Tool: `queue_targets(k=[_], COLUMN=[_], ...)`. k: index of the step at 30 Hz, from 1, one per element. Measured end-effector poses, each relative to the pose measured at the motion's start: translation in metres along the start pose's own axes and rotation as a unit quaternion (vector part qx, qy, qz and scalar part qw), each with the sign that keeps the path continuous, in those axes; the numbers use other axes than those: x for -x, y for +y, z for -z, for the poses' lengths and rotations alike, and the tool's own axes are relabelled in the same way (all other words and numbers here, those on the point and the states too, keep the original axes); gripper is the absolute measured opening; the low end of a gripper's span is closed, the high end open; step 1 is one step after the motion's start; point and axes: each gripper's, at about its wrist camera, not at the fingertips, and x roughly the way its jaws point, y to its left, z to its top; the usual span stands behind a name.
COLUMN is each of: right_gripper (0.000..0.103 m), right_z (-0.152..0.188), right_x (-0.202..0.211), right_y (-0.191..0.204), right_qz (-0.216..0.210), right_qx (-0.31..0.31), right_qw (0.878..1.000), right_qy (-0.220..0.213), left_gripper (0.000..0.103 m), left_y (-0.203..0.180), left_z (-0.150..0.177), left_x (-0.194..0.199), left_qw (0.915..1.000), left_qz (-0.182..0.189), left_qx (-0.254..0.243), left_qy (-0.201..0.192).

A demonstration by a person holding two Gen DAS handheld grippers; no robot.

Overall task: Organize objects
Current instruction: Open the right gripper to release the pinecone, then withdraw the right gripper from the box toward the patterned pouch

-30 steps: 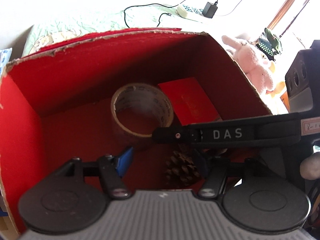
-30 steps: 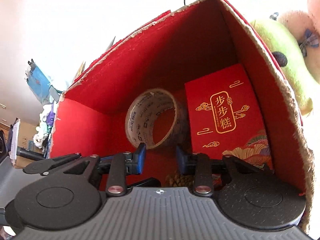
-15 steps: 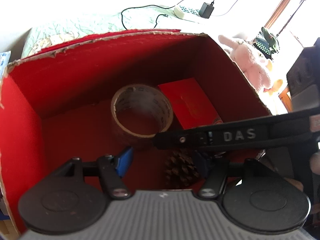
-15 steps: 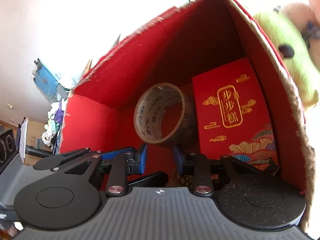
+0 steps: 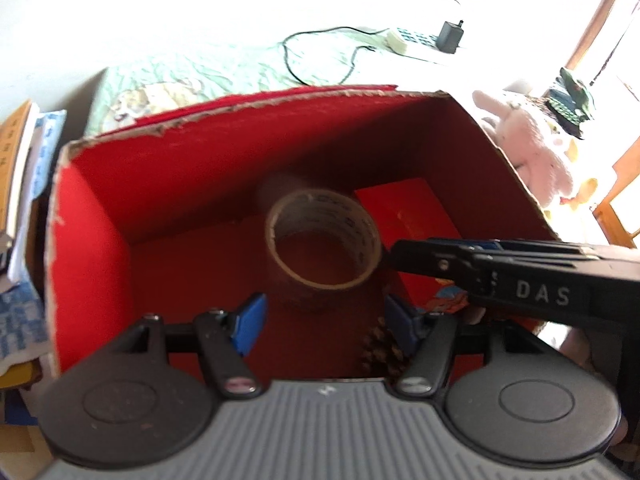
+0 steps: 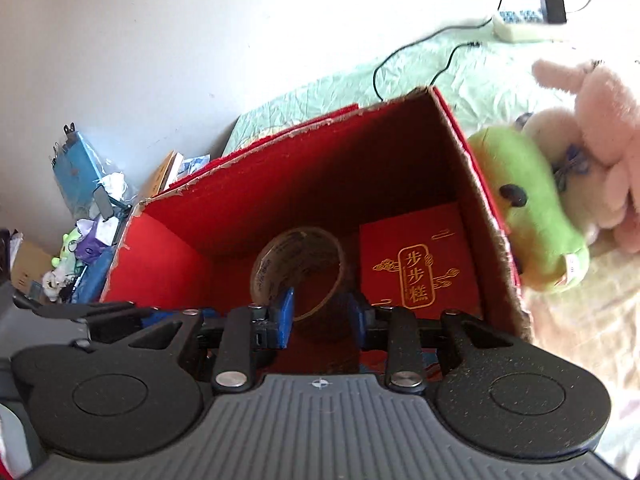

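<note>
The roll of tape (image 5: 322, 242) stands tilted on the floor of the red box (image 5: 168, 184), its open core facing up and toward the left gripper (image 5: 323, 318), so its axis runs roughly along that gripper's line of sight; in the right wrist view the roll (image 6: 298, 270) sits just ahead of the right gripper (image 6: 320, 316), core turned toward the camera and slightly left. Beside the roll, to its right from either tool, a flat red packet (image 6: 418, 266) with gold characters lies on the box floor against the right wall, its long side running away from the grippers; its near end is hidden behind the right gripper's fingers. A pine cone (image 5: 382, 354) lies close under the left gripper's right finger, partly cut off by the gripper body, and its shape is hard to make out. Both grippers are released, jaws spread with nothing between the blue pads, the left wider than the right. The right gripper's arm crosses the left wrist view as a black bar over the box's near right corner, covering part of the packet. Outside the box, right of the right gripper, a green plush toy (image 6: 524, 216) presses against the box wall with a pink plush toy (image 6: 600, 136) behind it.
</note>
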Motion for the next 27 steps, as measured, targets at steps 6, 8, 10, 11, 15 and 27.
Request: queue_targets(k=[6,8,10,11,15,27], right_gripper=[0.031,0.030,0.030,0.029,0.029,0.030], right_z=[0.005,0.005,0.006,0.006,0.011,0.028], right_x=[0.008,0.010,0.012,0.013,0.022,0.039], right_y=[0.001,0.001,-0.002,-0.003,0.003,0.011], right_qz=[0.016,0.016,0.009,0.007,0.025,0.056], right_qx=[0.017,0.017,0.006,0.007,0.029,0.068], right_qw=[0.999,1.000,1.000,1.000,0.999,0.994], right_qy=[-0.021,-0.019,-0.014,-0.014,-0.021,-0.067], left_gripper=[0.069,0.070,0.071,0.073,0.077,0.085], left_y=[-0.004,-0.007,-0.009,-0.010,-0.013,-0.032], left_z=[0.003,0.005,0.008,0.009,0.013,0.028], left_x=[0.011,0.015,0.020,0.023,0.035,0.053], left_qw=[0.9991,0.9985,0.9980,0.9977,0.9965,0.9910], left_qz=[-0.042,-0.053,-0.061,-0.065,-0.076,-0.123], left_qx=[0.003,0.002,0.003,0.004,0.012,0.011], left_qy=[-0.008,-0.012,-0.017,-0.020,-0.033,-0.050])
